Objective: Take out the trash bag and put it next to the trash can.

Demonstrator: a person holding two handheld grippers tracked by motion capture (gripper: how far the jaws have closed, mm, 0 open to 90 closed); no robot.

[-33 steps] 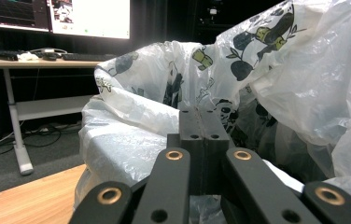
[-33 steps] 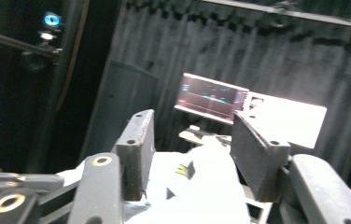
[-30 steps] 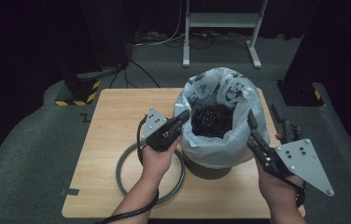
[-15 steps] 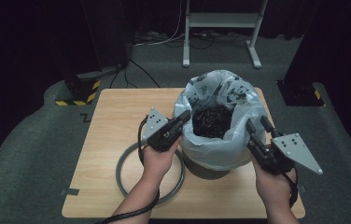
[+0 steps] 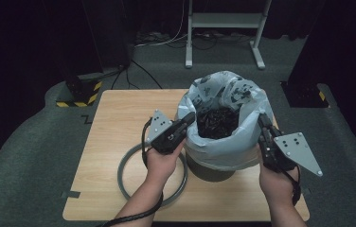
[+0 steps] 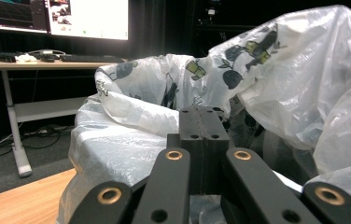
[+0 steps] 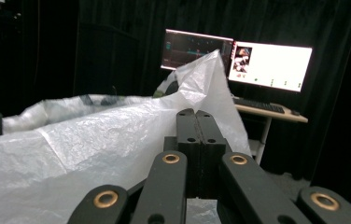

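A white plastic bag (image 5: 233,142) with printed fruit lines a dark grey bin (image 5: 211,172) on the wooden table (image 5: 119,113); dark scraps (image 5: 218,120) fill it. My left gripper (image 5: 189,117) is at the bag's left rim, jaws pressed together on the film. In the left gripper view its tips (image 6: 203,109) meet against the crumpled bag (image 6: 295,79). My right gripper (image 5: 262,119) is at the right rim; its jaws have just been closing and now pinch the film. The right gripper view has its tips (image 7: 196,112) together, with the bag (image 7: 94,140) running up to them.
A grey ring (image 5: 124,175) lies flat on the table left of the bin, under my left forearm. Beyond the table stand a white frame's legs (image 5: 223,21) and a black block with yellow-black tape (image 5: 79,92). Lit monitors (image 7: 269,65) sit on a desk.
My right gripper has come down and inward to the bag's right rim and its jaws have closed there. The left gripper and the bin have stayed put.
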